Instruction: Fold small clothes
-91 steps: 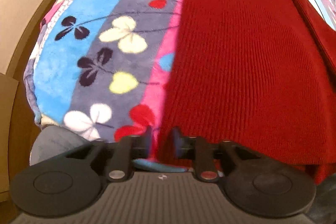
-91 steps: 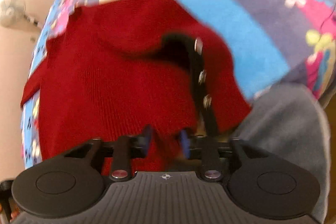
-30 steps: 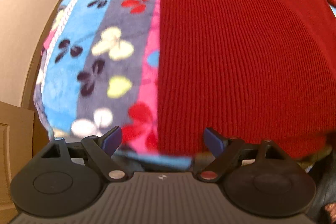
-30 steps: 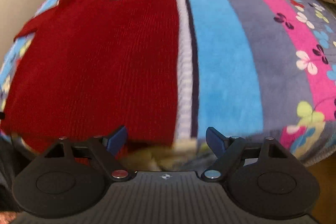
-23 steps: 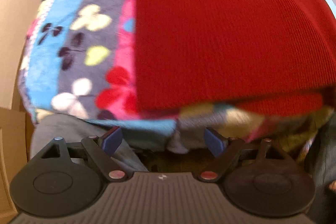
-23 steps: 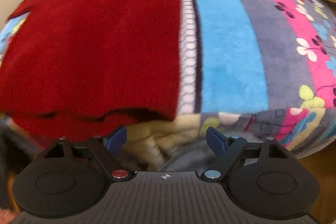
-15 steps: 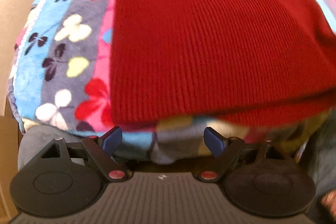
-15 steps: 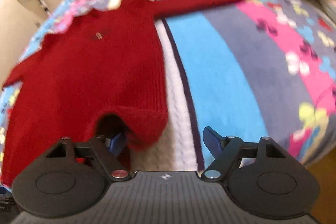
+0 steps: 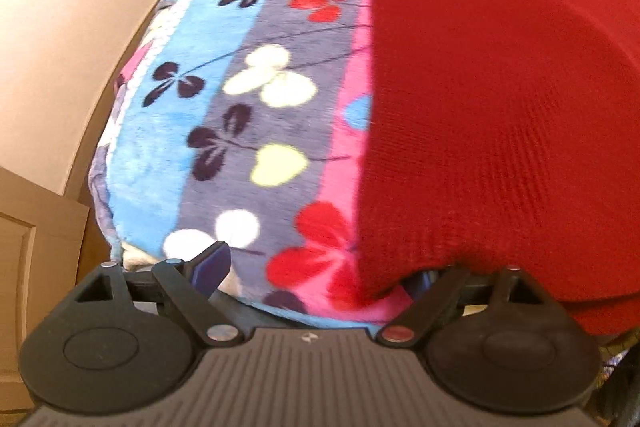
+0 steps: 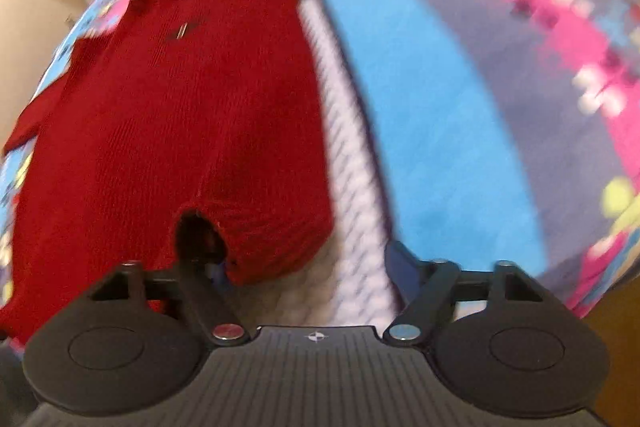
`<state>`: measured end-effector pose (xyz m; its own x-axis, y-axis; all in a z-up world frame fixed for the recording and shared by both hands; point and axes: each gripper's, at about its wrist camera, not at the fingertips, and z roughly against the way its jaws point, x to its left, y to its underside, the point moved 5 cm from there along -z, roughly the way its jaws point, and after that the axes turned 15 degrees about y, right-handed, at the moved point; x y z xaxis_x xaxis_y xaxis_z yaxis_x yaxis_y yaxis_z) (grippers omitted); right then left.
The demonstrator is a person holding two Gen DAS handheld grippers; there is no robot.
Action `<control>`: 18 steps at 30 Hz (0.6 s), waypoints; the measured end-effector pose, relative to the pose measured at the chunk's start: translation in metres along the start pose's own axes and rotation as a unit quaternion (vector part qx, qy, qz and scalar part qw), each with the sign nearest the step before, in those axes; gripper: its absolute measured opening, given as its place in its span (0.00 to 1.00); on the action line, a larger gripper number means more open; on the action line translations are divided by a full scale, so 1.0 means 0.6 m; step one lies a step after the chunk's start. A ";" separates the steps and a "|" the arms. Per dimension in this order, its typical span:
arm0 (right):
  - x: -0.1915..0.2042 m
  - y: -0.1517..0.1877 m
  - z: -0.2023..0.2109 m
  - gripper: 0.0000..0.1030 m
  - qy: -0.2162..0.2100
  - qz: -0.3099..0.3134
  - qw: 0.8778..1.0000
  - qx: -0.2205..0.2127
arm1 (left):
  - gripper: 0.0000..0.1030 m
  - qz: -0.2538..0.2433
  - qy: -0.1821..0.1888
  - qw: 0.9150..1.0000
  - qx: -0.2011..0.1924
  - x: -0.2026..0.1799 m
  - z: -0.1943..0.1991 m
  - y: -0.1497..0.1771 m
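Sweater (image 9: 500, 99): deep red ribbed knit, small dark mark near chest.
Blanket (image 9: 240, 99): blue, grey and pink stripes with white, yellow, red and dark clover flowers; white knitted band.
Wall (image 9: 72, 7): cream.
Hand-held gripper bodies: dark grey, blue-tipped fingers (image 9: 212, 261).

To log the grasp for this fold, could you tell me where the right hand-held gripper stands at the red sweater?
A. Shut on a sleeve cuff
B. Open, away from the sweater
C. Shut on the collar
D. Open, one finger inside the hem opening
D: the right hand-held gripper is open, jaws wide apart, and its left finger sits in the sweater's hem opening.
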<state>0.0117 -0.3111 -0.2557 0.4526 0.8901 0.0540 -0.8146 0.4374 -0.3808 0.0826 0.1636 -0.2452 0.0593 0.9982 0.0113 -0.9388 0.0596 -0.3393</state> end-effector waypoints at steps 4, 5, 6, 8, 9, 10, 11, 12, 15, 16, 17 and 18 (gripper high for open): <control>-0.005 0.022 0.001 0.08 -0.027 -0.015 0.999 0.019 | 0.07 0.045 0.002 0.999 -0.027 0.024 0.021 -0.008; -0.014 0.020 0.015 0.08 -0.019 -0.019 1.000 -0.001 | 0.07 0.054 0.009 0.998 -0.033 0.029 0.028 -0.012; -0.024 0.016 0.031 0.07 -0.015 -0.023 0.999 -0.017 | 0.07 0.062 0.011 0.997 -0.043 0.034 0.037 -0.016; -0.050 0.004 0.065 0.07 -0.007 -0.037 0.998 -0.045 | 0.07 0.059 0.003 0.997 -0.056 0.045 0.051 -0.026; -0.063 -0.002 0.080 0.07 0.006 -0.037 0.998 -0.056 | 0.07 0.057 -0.001 0.997 -0.057 0.051 0.054 -0.030; -0.073 -0.006 0.094 0.06 0.017 -0.033 0.997 -0.069 | 0.07 0.057 -0.002 0.997 -0.056 0.058 0.055 -0.031; -0.083 -0.011 0.110 0.00 0.036 -0.023 0.995 -0.089 | 0.07 0.059 0.001 0.997 -0.052 0.063 0.054 -0.030; -0.091 -0.016 0.128 0.00 0.076 -0.004 0.990 -0.117 | 0.07 0.060 0.009 0.997 -0.047 0.065 0.053 -0.027; -0.118 -0.025 0.144 0.00 0.129 0.017 0.980 -0.152 | 0.16 0.062 0.030 0.997 -0.029 0.062 0.043 -0.009; -0.127 -0.024 0.133 0.00 0.120 0.009 0.984 -0.132 | 0.29 0.056 0.032 0.998 -0.022 0.056 0.040 -0.003; -0.134 -0.021 0.120 0.00 0.115 0.003 0.987 -0.112 | 0.37 0.045 0.030 0.998 -0.017 0.048 0.038 0.003; -0.137 -0.014 0.107 0.03 0.111 0.000 0.990 -0.091 | 0.55 0.035 0.029 0.999 -0.016 0.041 0.037 0.010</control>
<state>-0.0417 -0.3795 -0.1977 0.5371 0.8315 -0.1420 -0.7448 0.3884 -0.5426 0.0711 0.1888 -0.2262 0.0151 0.9976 -0.0676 -0.9303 -0.0107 -0.3666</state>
